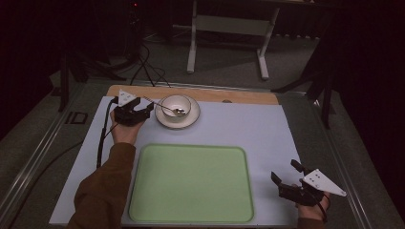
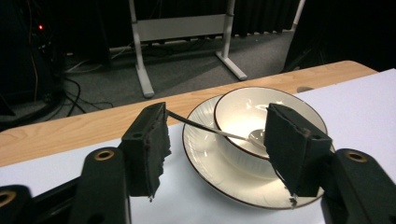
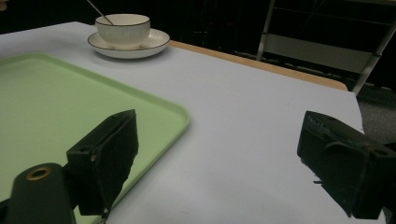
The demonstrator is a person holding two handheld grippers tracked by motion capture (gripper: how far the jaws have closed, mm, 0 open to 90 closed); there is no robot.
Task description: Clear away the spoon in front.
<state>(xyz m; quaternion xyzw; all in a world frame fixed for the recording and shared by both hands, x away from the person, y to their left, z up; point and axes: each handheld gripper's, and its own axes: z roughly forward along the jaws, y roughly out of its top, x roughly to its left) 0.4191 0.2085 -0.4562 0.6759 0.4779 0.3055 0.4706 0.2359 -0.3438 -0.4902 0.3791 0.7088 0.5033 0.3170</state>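
Note:
A white bowl (image 1: 175,105) stands on a white saucer (image 1: 165,120) at the back of the table, left of centre. A metal spoon (image 1: 165,109) rests in the bowl, its handle sticking out to the left. My left gripper (image 1: 142,109) is open just left of the saucer. In the left gripper view its jaws straddle the spoon handle (image 2: 201,125) without touching it. My right gripper (image 1: 285,173) is open near the front right of the table, beside the green tray (image 1: 191,183). The bowl (image 3: 123,27) and saucer (image 3: 154,45) sit far off in the right gripper view.
The large green tray (image 3: 56,107) lies on a pale mat (image 1: 248,129) at the front centre. A wooden table edge (image 1: 248,97) runs along the back. Beyond it stands a white desk frame (image 1: 227,28) on the floor. Cables (image 1: 148,71) trail at the back left.

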